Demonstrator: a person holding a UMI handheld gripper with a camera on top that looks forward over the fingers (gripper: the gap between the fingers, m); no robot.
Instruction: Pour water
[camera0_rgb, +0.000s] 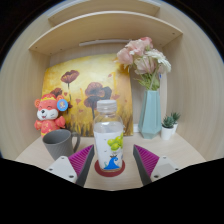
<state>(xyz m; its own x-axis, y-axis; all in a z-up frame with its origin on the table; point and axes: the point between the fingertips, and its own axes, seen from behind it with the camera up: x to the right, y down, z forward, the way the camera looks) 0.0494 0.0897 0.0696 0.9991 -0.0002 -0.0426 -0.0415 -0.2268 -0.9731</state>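
Observation:
A clear plastic bottle (108, 132) with a white cap and a green-and-blue label stands upright on a round red coaster (109, 170) on the wooden desk (180, 150). It stands between my gripper's (114, 160) two fingers, with a gap at each side. The gripper is open; its magenta pads (83, 158) flank the bottle's lower part. A grey mug (59, 143) stands just left of the bottle, beyond the left finger.
A red-and-orange plush toy (47, 114) sits at the back left. A pale blue vase (150, 110) of pink flowers stands at the back right, with a small potted plant (169, 124) beside it. A painted picture (85, 90) leans on the back wall under a shelf.

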